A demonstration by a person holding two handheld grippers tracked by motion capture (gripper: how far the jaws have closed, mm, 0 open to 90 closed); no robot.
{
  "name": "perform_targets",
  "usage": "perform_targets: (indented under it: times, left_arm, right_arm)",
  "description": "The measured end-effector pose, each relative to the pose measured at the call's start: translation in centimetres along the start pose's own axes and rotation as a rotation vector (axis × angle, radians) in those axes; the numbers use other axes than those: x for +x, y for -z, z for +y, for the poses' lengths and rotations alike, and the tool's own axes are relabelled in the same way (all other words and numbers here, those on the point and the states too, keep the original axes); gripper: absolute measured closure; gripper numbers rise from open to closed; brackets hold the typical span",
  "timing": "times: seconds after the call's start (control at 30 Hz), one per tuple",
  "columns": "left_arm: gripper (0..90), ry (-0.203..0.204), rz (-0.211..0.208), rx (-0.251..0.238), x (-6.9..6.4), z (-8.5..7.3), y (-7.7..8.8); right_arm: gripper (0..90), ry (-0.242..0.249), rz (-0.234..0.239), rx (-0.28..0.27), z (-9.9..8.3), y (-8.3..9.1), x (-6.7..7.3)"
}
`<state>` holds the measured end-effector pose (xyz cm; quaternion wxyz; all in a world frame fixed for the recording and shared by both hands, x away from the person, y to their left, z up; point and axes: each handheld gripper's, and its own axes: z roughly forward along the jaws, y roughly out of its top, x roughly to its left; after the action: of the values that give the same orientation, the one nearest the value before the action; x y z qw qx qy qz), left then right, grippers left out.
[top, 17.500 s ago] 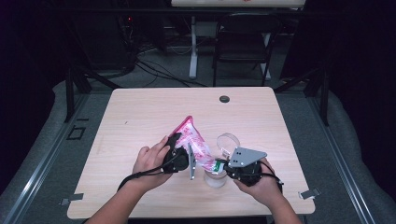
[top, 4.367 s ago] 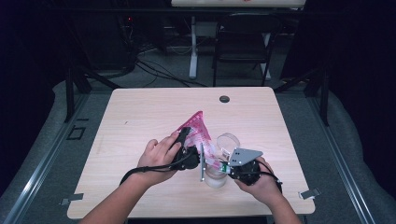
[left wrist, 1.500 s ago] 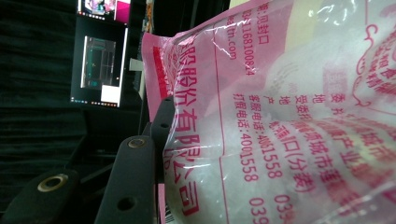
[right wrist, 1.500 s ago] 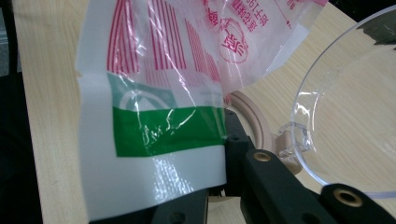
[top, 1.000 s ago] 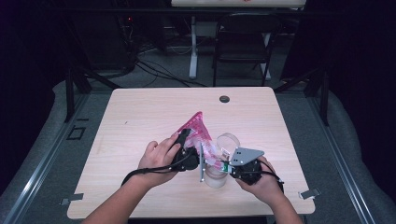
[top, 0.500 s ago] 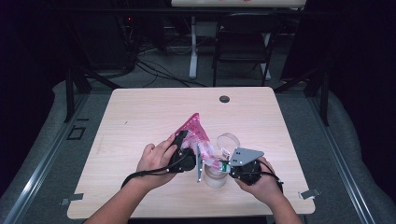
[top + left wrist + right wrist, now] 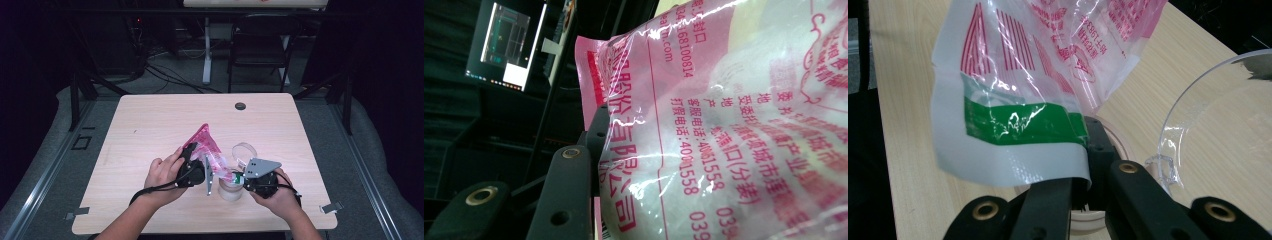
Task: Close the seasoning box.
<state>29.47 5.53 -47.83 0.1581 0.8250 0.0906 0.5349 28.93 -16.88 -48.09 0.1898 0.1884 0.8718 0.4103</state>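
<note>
High view: a pink bag (image 7: 206,150) is held above the tabletop (image 7: 150,125) between the two grippers. Its long axis runs from a pink corner pointing up and away from the person, down toward a clear cup (image 7: 230,187) standing at the near edge. The left gripper (image 7: 195,167) grasps the bag's body; in the left gripper view the printed film (image 7: 724,125) lies against its jaw. The right gripper (image 7: 245,181) is clenched on the bag's lower, white-and-green end (image 7: 1018,125), seen pinched in the right gripper view just over the cup. A clear lid (image 7: 244,150) lies just beyond the right gripper.
</note>
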Motion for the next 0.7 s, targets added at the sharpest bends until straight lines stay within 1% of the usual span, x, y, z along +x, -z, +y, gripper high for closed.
perform_targets:
  times: [0.07, 0.1, 0.2, 0.3, 0.4, 0.47, 0.7]
  left_arm:
    - [61.2, 0.009, 0.0, -0.003, -0.1, -0.1, 0.0]
    - [61.2, 0.025, -0.005, -0.001, -0.2, -0.2, 0.0]
    - [61.2, 0.033, -0.004, -0.001, -0.3, -0.4, 0.0]
    - [61.2, 0.053, -0.009, -0.003, -0.4, -0.6, 0.0]
    - [61.0, 0.06, -0.013, -0.005, -0.5, -0.8, 0.0]
    - [61.0, 0.077, -0.018, -0.003, -0.6, -0.9, -0.1]
    - [61.0, 0.108, -0.02, -0.01, -0.9, -1.2, -0.1]
  right_arm:
    - [90.0, -0.007, -0.001, -0.005, 0.0, 0.0, 0.0]
    - [90.0, -0.008, -0.001, -0.005, 0.1, 0.0, 0.0]
    - [90.0, -0.007, -0.003, -0.005, 0.1, 0.1, 0.0]
    - [90.0, -0.006, -0.006, -0.011, 0.2, 0.0, 0.1]
    - [90.0, -0.005, -0.007, -0.015, 0.2, 0.0, 0.2]
    - [90.0, -0.005, -0.005, -0.016, 0.2, 0.0, 0.2]
    - [90.0, -0.012, -0.01, -0.025, 0.2, 0.0, 0.3]
